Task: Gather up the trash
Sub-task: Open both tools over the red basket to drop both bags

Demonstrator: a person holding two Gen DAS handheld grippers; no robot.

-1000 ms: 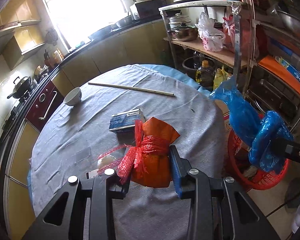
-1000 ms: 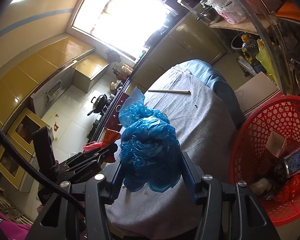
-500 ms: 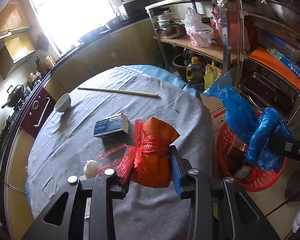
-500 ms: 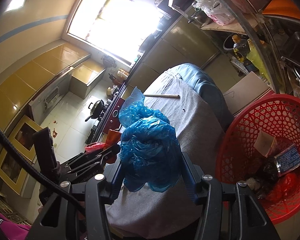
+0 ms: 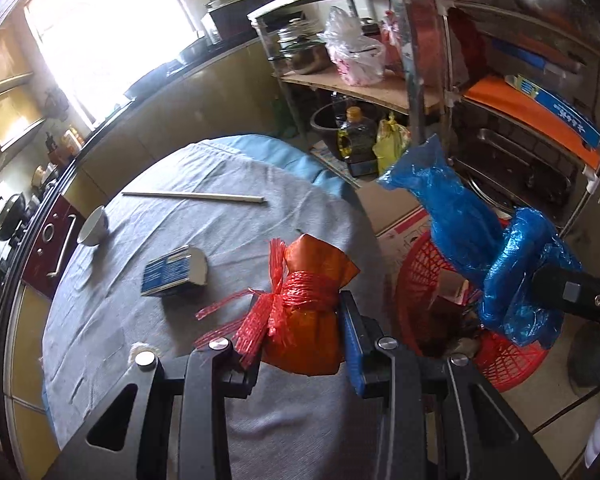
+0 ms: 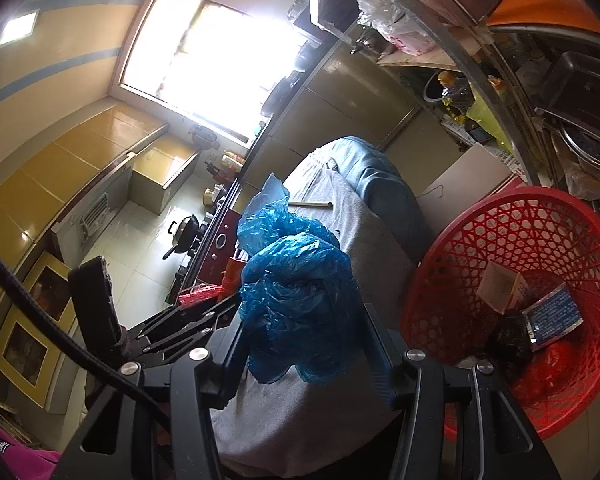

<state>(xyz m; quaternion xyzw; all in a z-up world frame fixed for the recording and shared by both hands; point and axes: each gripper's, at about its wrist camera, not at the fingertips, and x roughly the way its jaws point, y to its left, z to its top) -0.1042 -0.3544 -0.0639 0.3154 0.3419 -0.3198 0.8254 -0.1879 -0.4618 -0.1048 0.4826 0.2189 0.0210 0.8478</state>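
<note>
1. We've got our left gripper point(image 5: 300, 344) pinching the orange bag point(image 5: 312, 312) tied with red netting, lifted over the grey tablecloth point(image 5: 220, 240).
2. Our right gripper point(image 6: 304, 344) is clamped on the crumpled blue plastic bag point(image 6: 296, 292), at the table's edge, beside the basket.
3. Left on the cloth: white bowl point(image 5: 94, 226), chopstick point(image 5: 192, 197), blue box point(image 5: 174, 272).
4. Far right, the red basket point(image 6: 512, 220) holds trash on the floor.

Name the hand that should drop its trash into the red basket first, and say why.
Right. Its tongs grip the blue plastic bag beside the red basket, seemingly over its rim in the left view. The left tongs hold the orange bundle above the table.
</note>
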